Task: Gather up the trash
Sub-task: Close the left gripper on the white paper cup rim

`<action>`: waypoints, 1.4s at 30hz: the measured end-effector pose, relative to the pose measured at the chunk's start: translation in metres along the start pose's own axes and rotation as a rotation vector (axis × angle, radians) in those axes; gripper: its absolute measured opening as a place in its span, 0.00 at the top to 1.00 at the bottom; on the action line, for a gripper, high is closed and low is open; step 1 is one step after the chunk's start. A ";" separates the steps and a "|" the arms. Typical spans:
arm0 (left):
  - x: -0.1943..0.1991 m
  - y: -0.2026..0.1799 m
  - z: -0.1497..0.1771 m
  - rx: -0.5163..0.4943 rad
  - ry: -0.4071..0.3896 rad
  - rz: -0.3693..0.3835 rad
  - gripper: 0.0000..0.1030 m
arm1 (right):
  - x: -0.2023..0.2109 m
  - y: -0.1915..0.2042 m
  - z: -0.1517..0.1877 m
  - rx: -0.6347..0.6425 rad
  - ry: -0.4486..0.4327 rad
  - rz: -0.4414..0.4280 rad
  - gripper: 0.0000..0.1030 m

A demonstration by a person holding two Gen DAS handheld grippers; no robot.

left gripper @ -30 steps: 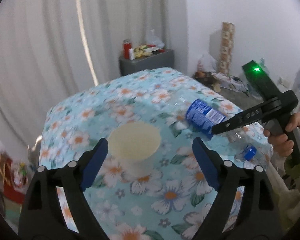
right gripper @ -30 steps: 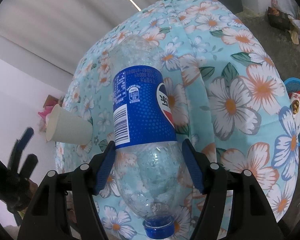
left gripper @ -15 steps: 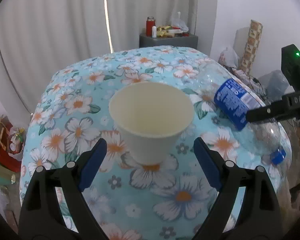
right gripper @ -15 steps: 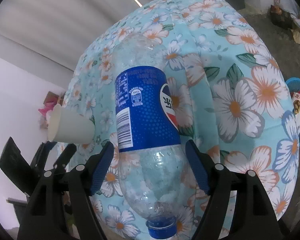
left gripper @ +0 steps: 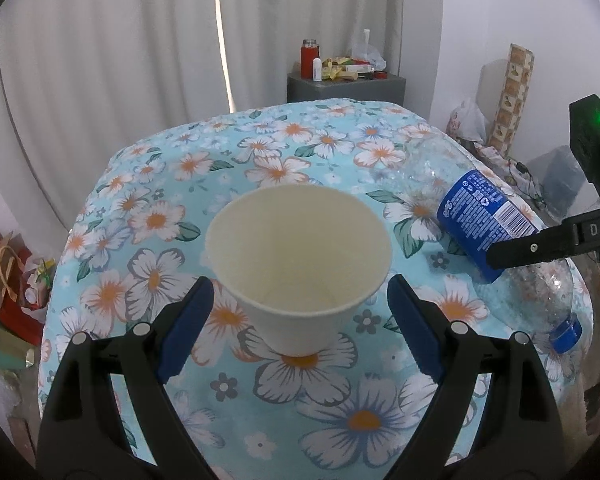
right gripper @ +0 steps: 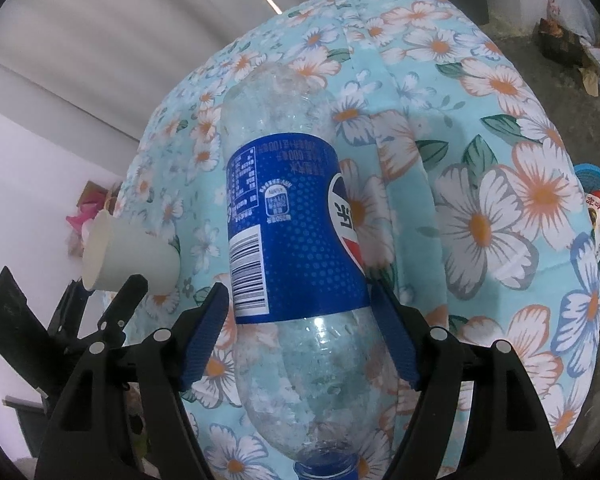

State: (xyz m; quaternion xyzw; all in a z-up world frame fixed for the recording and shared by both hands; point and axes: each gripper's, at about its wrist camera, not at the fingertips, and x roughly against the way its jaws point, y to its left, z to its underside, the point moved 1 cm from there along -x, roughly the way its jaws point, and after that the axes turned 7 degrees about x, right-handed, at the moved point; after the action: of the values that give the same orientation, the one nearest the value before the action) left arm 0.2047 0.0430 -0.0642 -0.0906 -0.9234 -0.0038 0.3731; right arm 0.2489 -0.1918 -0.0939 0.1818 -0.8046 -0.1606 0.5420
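A cream paper cup (left gripper: 300, 264) stands upright on the floral tablecloth (left gripper: 260, 152). My left gripper (left gripper: 298, 320) is open, its fingers on either side of the cup's lower half, not touching it. A clear plastic bottle with a blue label (right gripper: 296, 248) lies on its side, blue cap toward the right gripper. My right gripper (right gripper: 300, 320) straddles the bottle with its pads at the label's lower edge, jaws wide; contact is unclear. The bottle (left gripper: 488, 220) and the right gripper's finger (left gripper: 540, 244) also show in the left wrist view. The cup (right gripper: 128, 256) shows in the right wrist view.
A grey cabinet (left gripper: 346, 88) with a red can and clutter stands behind the table by white curtains. Bags and wrapping lie on the floor at left (left gripper: 12, 280). A blue round object (right gripper: 598, 236) lies on the floor beyond the table's right edge.
My left gripper moved forward until its fingers flank the cup, which now fills the view. My right gripper crept slightly forward along the bottle, jaws unchanged.
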 end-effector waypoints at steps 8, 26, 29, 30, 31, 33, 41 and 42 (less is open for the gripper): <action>-0.003 -0.003 0.000 -0.015 0.016 -0.009 0.19 | 0.008 -0.010 0.007 -0.031 0.002 -0.039 0.38; -0.002 -0.007 -0.002 -0.012 0.006 -0.004 0.19 | 0.022 -0.019 0.036 -0.057 0.035 -0.078 0.40; 0.000 -0.005 -0.004 -0.004 -0.011 0.003 0.19 | 0.021 -0.018 0.035 -0.056 0.035 -0.072 0.40; 0.000 -0.004 -0.004 0.000 -0.014 0.005 0.19 | 0.021 -0.017 0.034 -0.053 0.034 -0.068 0.40; 0.000 -0.004 -0.005 0.002 -0.014 0.006 0.19 | 0.021 -0.017 0.035 -0.052 0.033 -0.066 0.40; -0.001 -0.002 -0.006 0.012 -0.011 0.006 0.19 | 0.021 -0.016 0.035 -0.052 0.030 -0.065 0.40; 0.000 0.001 -0.009 0.034 -0.012 0.019 0.30 | 0.022 -0.017 0.036 -0.055 0.029 -0.069 0.40; 0.000 0.001 -0.009 0.036 -0.012 0.019 0.30 | 0.022 -0.017 0.036 -0.055 0.029 -0.069 0.40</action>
State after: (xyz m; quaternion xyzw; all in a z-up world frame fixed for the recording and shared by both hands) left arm 0.2110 0.0433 -0.0583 -0.0928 -0.9245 0.0168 0.3693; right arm 0.2101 -0.2146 -0.0969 0.1967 -0.7851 -0.1987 0.5527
